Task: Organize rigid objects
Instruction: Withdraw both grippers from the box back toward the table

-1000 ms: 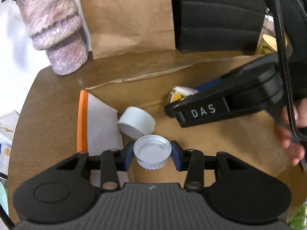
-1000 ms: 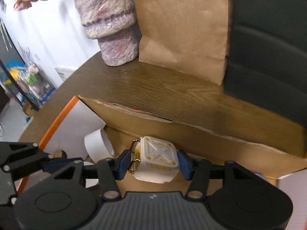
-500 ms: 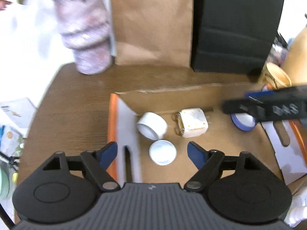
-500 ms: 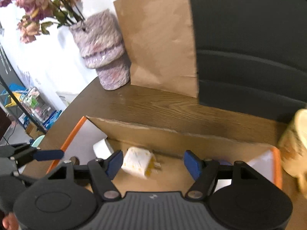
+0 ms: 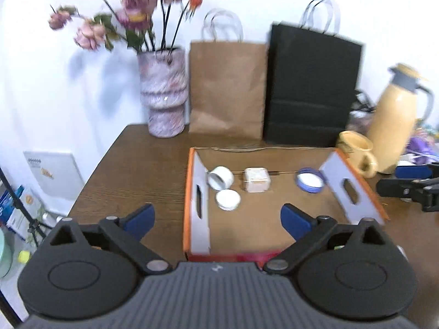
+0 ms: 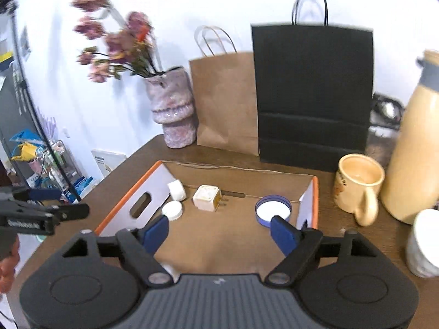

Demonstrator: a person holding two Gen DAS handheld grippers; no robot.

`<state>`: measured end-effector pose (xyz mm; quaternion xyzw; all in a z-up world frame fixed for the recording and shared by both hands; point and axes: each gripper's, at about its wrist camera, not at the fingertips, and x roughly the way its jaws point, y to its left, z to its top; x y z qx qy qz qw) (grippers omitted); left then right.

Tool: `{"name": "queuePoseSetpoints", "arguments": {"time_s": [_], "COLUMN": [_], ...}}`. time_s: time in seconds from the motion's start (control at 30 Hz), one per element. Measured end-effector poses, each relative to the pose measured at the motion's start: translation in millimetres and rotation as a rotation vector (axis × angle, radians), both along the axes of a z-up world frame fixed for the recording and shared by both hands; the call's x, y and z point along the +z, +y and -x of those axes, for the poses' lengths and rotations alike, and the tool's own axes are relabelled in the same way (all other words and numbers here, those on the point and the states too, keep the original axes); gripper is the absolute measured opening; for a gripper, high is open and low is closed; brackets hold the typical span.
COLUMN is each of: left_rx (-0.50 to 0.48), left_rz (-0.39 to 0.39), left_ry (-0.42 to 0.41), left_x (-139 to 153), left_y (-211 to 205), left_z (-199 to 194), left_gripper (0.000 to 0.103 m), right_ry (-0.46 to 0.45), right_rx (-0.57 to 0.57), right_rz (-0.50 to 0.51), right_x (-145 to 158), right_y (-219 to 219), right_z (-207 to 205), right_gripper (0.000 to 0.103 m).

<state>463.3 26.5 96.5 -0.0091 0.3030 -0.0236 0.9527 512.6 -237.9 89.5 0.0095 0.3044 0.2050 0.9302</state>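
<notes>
With prongs pointing right, charger (image 6: 206, 198) lies in box (image 6: 208, 235).

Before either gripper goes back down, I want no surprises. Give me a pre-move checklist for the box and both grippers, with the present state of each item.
1. Left gripper open and holding nothing: ok.
2. Right gripper open and holding nothing: ok.
3. Both grippers pulled back out of the cardboard box: ok.
4. White cap, white ring, plug adapter and blue lid all lying inside the box: ok.
5. White cap clear of the white ring: cannot tell; they sit very close by the box's left wall.
6. More pieces to collect outside the box: cannot tell; only the yellow mug and thermos show beside it.
</notes>
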Motion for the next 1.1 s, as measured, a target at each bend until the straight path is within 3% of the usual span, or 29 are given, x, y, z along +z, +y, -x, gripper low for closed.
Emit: {"name": "queuePoseSetpoints", "arguments": {"time_s": [0.13,0.4,0.5,0.6,0.77,1.1], "left_rx": [-0.021,0.007,0.017,0.032,0.021,-0.041], "left_rz": [0.065,0.067,0.096,0.081,0.054,0.063], "left_ry": [-0.066,-0.199,-0.24,-0.288,-0.345,-0.341], "left_x": [-4,-25,-31,-35,-44,-58], "left_y": [2,-7,-7,-7,-10,-19], "left_z": [61,172,204,234,269,273], "left_gripper": [0.103,0.103,0.103,0.103,0.103,0.103], "right_ry": [-0.079,-0.254,-0.283,-0.306,-0.296,-0.264], "right_rx": [0.009,-0.058,-0.071,-0.066,-0.088,-0.104], "right_rz": [-0.024,-0.046,-0.08,-0.043,-0.018,-0.001], "right_x": [-2,-25,-33,-44,-59,-71], "right_y": [-3,-5,-3,5,9,9], "right_z": [64,194,230,261,293,302], "right_gripper": [0.085,0.089,0.092,0.094,0.095,0.095]}}
